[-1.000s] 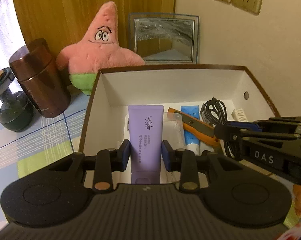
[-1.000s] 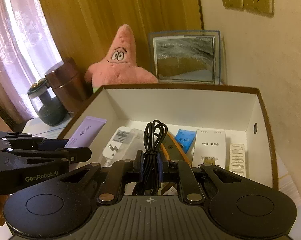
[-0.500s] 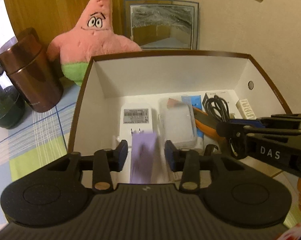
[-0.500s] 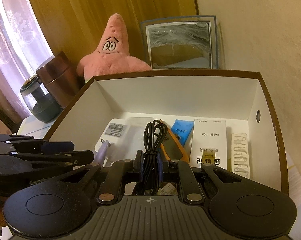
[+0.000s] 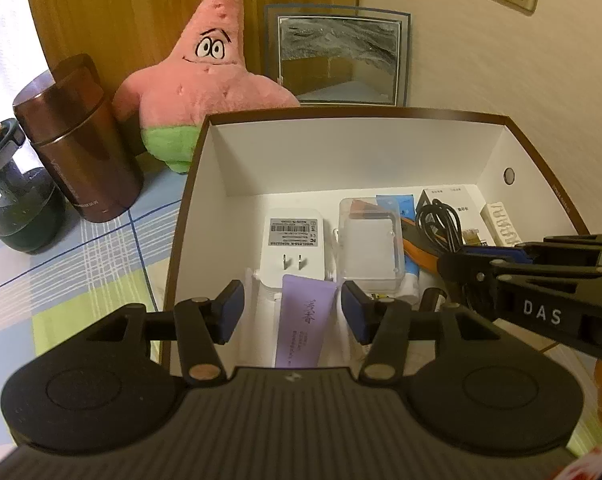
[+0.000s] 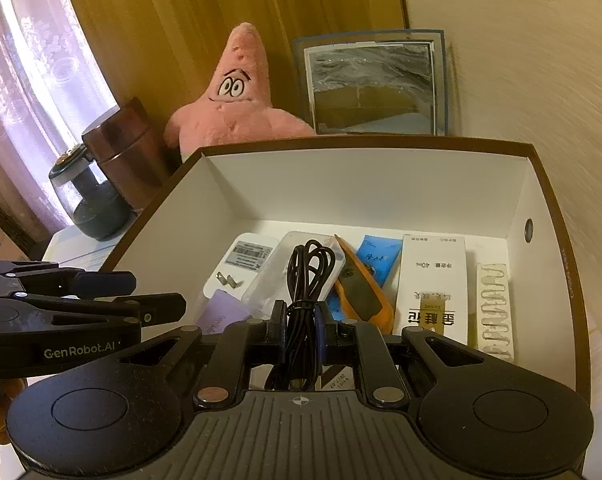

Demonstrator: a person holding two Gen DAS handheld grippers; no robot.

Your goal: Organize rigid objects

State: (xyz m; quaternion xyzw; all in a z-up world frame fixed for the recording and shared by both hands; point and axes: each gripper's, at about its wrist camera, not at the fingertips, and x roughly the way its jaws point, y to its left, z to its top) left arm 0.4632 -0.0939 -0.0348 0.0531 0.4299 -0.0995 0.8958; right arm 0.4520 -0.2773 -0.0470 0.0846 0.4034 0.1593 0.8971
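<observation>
A brown-rimmed white box (image 5: 205, 168) (image 6: 557, 264) holds several items. The purple tube (image 5: 304, 320) (image 6: 225, 314) lies on the box floor at the near left, below a white plug adapter (image 5: 293, 240) (image 6: 241, 264). Over it my left gripper (image 5: 293, 312) (image 6: 157, 304) has its jaws opening, and the pads stand clear of the tube on both sides. A coiled black cable (image 6: 303, 300) (image 5: 437, 220) hangs upright above the box, with my right gripper (image 6: 301, 330) shut on it. In the left wrist view the right gripper (image 5: 457, 264) reaches in from the right.
Inside the box also lie a clear plastic case (image 5: 371, 248), an orange knife (image 6: 361, 292), a blue tube (image 6: 377, 258), a white carton (image 6: 433, 288) and a pill strip (image 6: 495, 312). Behind stand a pink star plush (image 5: 205, 80), a brown canister (image 5: 77, 148), a dark jar (image 5: 17, 208) and a mirror (image 5: 337, 60).
My left gripper let go of the purple tube, which dropped from upright to lying on the box floor, and its jaws spread apart. The right gripper kept the cable.
</observation>
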